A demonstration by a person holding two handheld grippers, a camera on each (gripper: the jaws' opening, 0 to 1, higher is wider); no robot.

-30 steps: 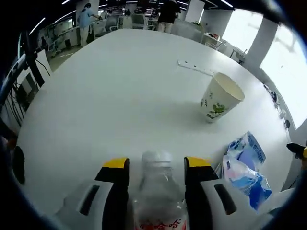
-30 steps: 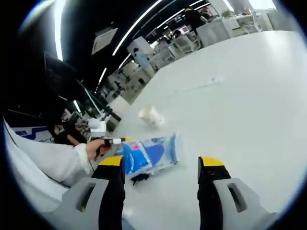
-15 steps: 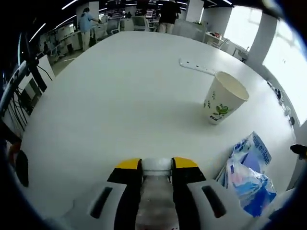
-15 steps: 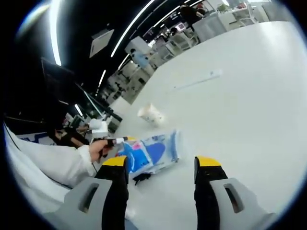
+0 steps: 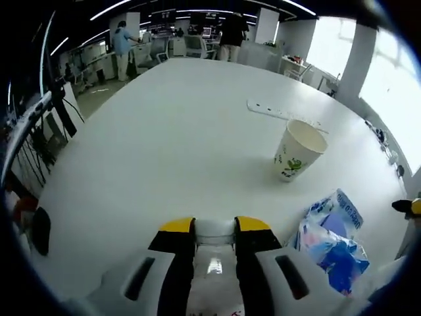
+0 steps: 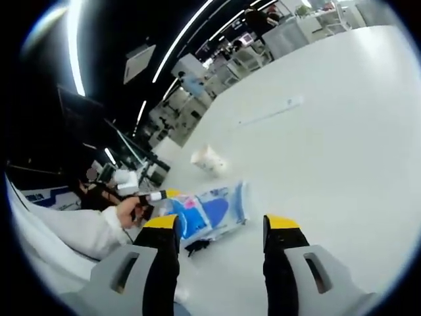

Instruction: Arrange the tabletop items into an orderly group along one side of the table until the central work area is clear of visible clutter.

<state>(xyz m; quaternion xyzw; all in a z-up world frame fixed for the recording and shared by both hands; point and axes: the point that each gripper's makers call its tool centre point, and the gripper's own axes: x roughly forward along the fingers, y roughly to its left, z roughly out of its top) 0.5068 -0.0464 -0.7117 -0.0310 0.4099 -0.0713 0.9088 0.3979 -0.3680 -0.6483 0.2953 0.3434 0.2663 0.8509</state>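
In the left gripper view, the left gripper (image 5: pixel 215 227) has its yellow-tipped jaws pressed against the neck of a clear plastic bottle (image 5: pixel 214 263), just under its cap, so it is clamped on the bottle, which runs back between the jaws toward the camera. The gripper points forward over the white table (image 5: pixel 171 131). Ahead and to the right of its tips a paper cup (image 5: pixel 297 150) with a green print stands on the table, well apart from the bottle. Just to the right of the jaws lies a blue-and-white plastic packet (image 5: pixel 329 238). Beyond the cup lies a white power strip (image 5: pixel 276 110).

In the right gripper view, the right gripper (image 6: pixel 220 224) is held above the table with its jaws wide apart and nothing between them. The packet (image 6: pixel 207 212) lies just beyond its left jaw, the cup (image 6: pixel 209 159) farther ahead. At the left, the person's hand (image 6: pixel 131 209) in a white sleeve (image 6: pixel 66 227) grips the other gripper's handle.
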